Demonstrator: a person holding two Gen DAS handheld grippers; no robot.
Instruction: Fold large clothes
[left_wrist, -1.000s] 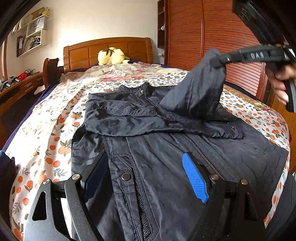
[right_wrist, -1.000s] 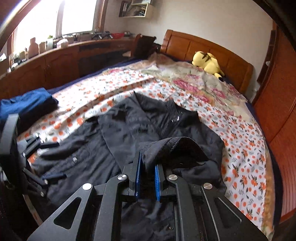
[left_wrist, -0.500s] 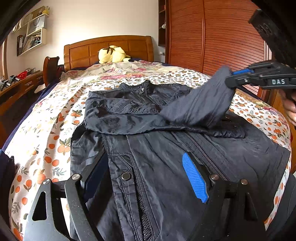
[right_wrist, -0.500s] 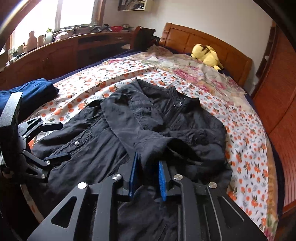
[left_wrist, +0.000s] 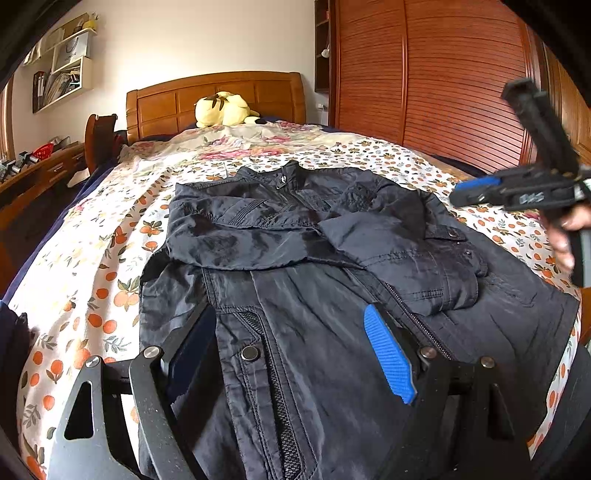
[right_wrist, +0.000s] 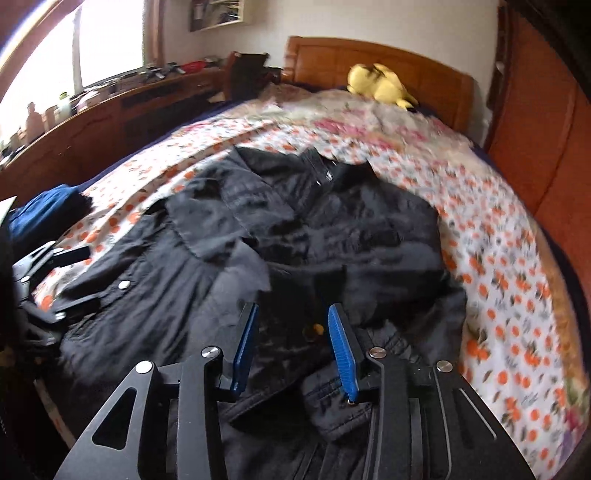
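Note:
A dark jacket (left_wrist: 295, 258) lies front-up on the flowered bedspread (left_wrist: 92, 277), collar toward the headboard. Both sleeves are folded in across its chest; the right sleeve (left_wrist: 406, 258) lies flat, its cuff (right_wrist: 332, 402) near my right gripper. My right gripper (right_wrist: 291, 332) hovers just above that sleeve, its jaws opening, and nothing is pinched between its blue pads. A hand holds it at the right of the left wrist view (left_wrist: 476, 190). My left gripper (left_wrist: 291, 343) stands open over the jacket's lower front, with the fabric lying flat beneath its fingers.
A yellow plush toy (left_wrist: 221, 109) sits by the wooden headboard (left_wrist: 214, 92). A slatted wooden wardrobe (left_wrist: 443, 74) stands right of the bed. A blue pile of clothes (right_wrist: 40, 214) lies at the bed's left edge, beside a long wooden counter (right_wrist: 92, 122).
The right gripper came down with the lifted sleeve, opened, and let it go. The sleeve now lies flat across the jacket. The left gripper has kept still.

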